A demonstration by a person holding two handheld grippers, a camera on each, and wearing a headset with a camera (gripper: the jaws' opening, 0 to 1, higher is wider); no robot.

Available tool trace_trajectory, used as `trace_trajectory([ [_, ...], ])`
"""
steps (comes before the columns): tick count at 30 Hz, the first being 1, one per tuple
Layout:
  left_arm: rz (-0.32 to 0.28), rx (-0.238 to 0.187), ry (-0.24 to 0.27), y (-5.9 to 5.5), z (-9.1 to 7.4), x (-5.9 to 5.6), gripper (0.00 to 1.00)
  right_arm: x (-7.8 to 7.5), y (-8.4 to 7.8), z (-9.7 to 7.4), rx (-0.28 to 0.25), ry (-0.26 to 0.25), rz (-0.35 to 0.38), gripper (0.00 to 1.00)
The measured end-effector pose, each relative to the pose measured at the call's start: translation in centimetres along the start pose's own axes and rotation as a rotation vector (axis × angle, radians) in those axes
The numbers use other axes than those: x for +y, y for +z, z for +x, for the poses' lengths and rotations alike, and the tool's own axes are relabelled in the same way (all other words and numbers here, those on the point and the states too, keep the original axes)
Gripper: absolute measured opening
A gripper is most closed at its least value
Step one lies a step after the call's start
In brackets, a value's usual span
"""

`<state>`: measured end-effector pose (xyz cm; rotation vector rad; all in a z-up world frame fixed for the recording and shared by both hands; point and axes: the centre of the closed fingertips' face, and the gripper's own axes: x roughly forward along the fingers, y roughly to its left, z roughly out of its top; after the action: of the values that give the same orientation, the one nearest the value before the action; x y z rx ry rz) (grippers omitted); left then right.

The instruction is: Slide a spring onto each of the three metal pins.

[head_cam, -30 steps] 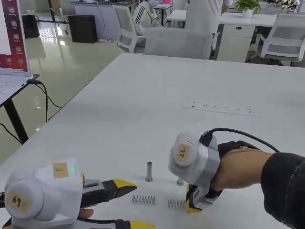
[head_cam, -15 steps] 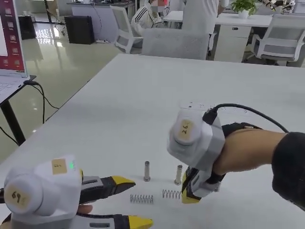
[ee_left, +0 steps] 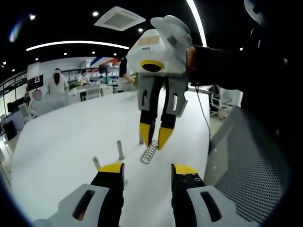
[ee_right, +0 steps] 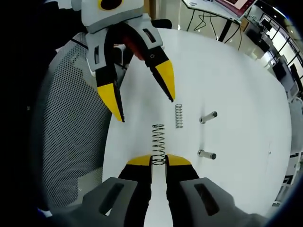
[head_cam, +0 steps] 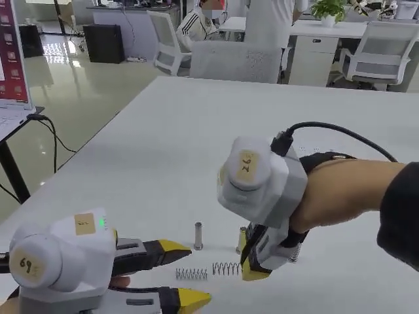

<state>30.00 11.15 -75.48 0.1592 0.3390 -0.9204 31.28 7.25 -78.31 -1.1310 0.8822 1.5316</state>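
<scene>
Coils of the held spring (ee_right: 158, 142) jut forward from the right tongs (ee_right: 159, 161), which are pinched nearly shut on its near end. I cannot tell whether its free end touches the white counter (head_cam: 196, 131).

The loose spring (ee_right: 178, 115) lies flat on the counter with nothing touching it. In the head view the held spring sits just to the right of the loose spring, almost end to end with it, with a small gap between them. In the right gripper view the two run roughly parallel.

Two metal pins stand upright on the counter beyond the loose spring. The near pin (head_cam: 198, 235) is just behind it. The far pin (head_cam: 241, 239) is off to the right of it, partly hidden by the right tongs. Both pins are bare metal.

The left tongs (ee_left: 147, 168) are spread wide and hold nothing. Their yellow tips come close to the loose spring from its left, one on each side of its line. A hand (head_cam: 334, 203) in a dark sleeve holds the right tongs.
</scene>
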Motion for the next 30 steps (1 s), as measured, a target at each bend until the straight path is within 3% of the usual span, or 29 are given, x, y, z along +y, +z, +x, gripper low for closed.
trace_trajectory([
  [30, 0.061, -0.026, -0.053, 1.0, 0.5, -1.5, 0.11, 1.7, 2.0, -1.1, -0.015, 0.000, -0.099, 0.07],
])
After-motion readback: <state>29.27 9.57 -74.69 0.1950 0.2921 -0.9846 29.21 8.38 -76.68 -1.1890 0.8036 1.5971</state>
